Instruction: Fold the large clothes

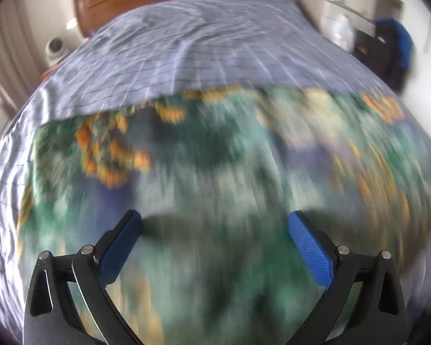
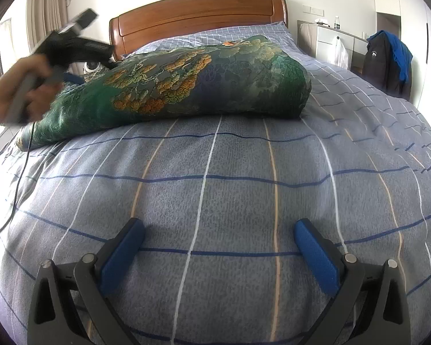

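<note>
My left claw (image 1: 215,224) hovers spread over the green garment (image 2: 169,86) lying folded on the bed (image 2: 215,187), my right claw (image 2: 218,233) also spread and empty; next, I'd judge, pinch an edge.

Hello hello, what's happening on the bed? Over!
Left tool open above green floral garment. Right tool open, empty, over blue checked bedsheet. Nothing in the way.

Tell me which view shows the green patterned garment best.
The right wrist view: the green patterned garment lies sharp and whole in a bundle on the bed. The left wrist view shows it close, motion-blurred and only partly.
</note>
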`<state>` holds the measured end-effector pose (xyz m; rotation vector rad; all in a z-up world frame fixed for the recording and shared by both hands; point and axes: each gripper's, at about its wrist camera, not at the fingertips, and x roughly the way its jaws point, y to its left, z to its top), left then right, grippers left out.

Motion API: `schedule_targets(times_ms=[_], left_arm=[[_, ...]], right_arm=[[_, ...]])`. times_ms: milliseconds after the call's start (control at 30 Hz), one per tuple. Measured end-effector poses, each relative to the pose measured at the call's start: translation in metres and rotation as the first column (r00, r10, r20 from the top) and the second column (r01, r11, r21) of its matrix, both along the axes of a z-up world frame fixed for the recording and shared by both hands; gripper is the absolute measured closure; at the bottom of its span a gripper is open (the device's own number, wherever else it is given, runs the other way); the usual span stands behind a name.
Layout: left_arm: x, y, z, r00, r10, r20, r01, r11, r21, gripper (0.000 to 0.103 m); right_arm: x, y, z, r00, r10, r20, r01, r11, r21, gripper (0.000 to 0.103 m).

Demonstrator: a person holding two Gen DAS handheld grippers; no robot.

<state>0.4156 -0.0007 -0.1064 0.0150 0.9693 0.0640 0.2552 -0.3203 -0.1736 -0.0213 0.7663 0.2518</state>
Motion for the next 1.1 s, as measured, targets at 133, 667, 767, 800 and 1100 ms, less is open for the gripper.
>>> schedule_targets(times_ms=[133, 667, 767, 800, 1100], left_arm=[[-0.051, -0.009, -0.002, 0.998, -0.068, -0.012, 0.068, 0.997, 0.028, 0.001], [-0.044, -0.042, 0.041, 0.962, -0.234, 0.139, 0.259, 0.945, -0.2, 0.001], [-0.025, -0.047, 0.01, 0.971, -0.233, 0.043, 0.237, 0.945, -0.227, 0.001], [-0.023, -0.049, 0.003, 0.971, -0.237, 0.013, 0.234, 0.947, -0.22, 0.002], [-0.01, -0.041, 0.105, 0.928, -0.351, 0.128, 0.372, 0.845, -0.383, 0.003]], right_arm=[[0.0, 0.001, 0.0, 1.0, -0.001, 0.001, 0.001, 1.0, -0.002, 0.0], [0.068, -0.063, 0.054, 0.989, -0.09, -0.119, 0.145, 0.769, 0.623, 0.001], [0.126, -0.079, 0.026, 0.952, -0.133, -0.274, 0.295, 0.634, 0.715, 0.001], [0.138, -0.081, 0.018, 0.94, -0.154, -0.304, 0.332, 0.615, 0.715, 0.001], [0.126, -0.005, 0.119, 0.979, -0.147, 0.144, 0.075, 0.907, 0.414, 0.071]])
